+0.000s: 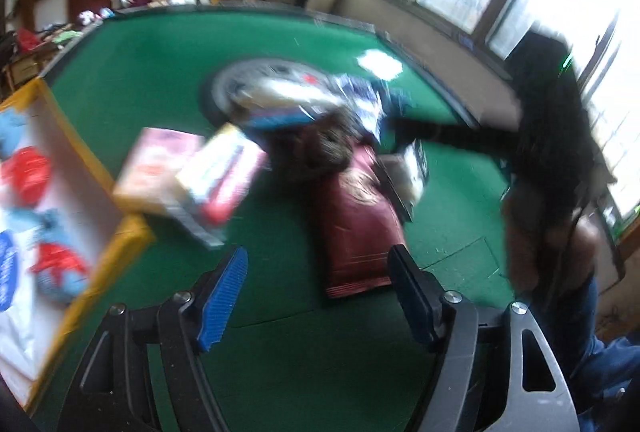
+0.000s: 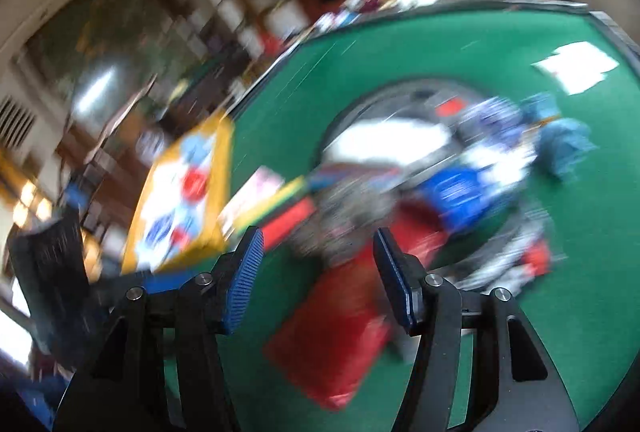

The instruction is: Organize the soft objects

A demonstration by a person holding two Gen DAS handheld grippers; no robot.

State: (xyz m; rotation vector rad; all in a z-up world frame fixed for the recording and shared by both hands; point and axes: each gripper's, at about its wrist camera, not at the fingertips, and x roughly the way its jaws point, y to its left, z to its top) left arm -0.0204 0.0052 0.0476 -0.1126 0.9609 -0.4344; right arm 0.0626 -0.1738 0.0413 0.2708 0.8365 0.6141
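A: Left gripper (image 1: 318, 296): fingers spread wide, nothing between the pads (image 1: 222, 298). It hangs above the green table (image 1: 132, 88).

B: What's ahead of it?

A: Maroon bag (image 1: 356, 216) lies flat on the felt just beyond the tips, at 12 o'clock. A brown furry soft item (image 1: 316, 148) sits at the bag's far end, touching it. Blur is heavy, so I can't tell what the item is.

B: Further out?

A: Pile at table centre: round silver tray (image 1: 256, 80) with a white and blue bundle (image 1: 360, 92) at its 3 o'clock edge. Two boxes (image 1: 192, 176) overlap at 10 o'clock from the bag. Yellow-rimmed board (image 1: 80, 156) with red and blue patches is at 9 o'clock, on the table's edge. White paper (image 1: 380, 62) lies at 1 o'clock, well apart from the pile.

B: Right gripper?

A: Right gripper (image 2: 318, 276) is also released, pads (image 2: 244, 280) apart, gripping nothing. The bag (image 2: 340, 332) shows red here, directly under and beyond the tips. Furry item (image 2: 344, 216) at 12 o'clock, touching the bag. Blue and white bundle (image 2: 472, 184) at 1 o'clock, teal cloth (image 2: 568, 144) past it at 2 o'clock. Board (image 2: 188, 192) at 10 o'clock.

B: Anything else?

A: Person in dark top (image 1: 548, 152) at 3 o'clock in the left view, arm reaching over the table toward the pile.
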